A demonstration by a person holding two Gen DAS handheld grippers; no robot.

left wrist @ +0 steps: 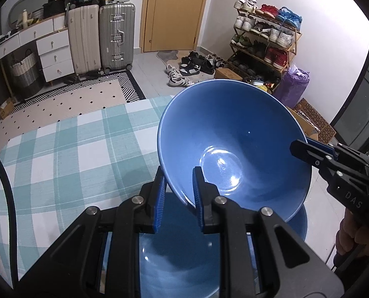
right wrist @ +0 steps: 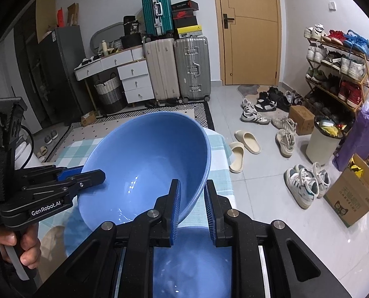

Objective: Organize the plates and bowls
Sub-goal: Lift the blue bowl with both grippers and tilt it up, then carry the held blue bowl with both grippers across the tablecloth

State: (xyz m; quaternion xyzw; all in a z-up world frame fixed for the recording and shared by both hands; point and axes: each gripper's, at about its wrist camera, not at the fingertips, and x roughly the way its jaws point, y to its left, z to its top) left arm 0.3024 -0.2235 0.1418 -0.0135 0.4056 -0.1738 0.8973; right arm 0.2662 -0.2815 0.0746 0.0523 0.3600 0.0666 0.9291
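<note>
Left wrist view: my left gripper [left wrist: 178, 186] is clamped on the near rim of the blue bowl [left wrist: 224, 129], one pad inside, one outside. My right gripper [right wrist: 193, 198] pinches the opposite rim (its fingers show at the bowl's right edge). Between both tools, the bowl hangs tilted above a blue plate [left wrist: 179, 253] on the checked cloth [left wrist: 60, 154].
</note>
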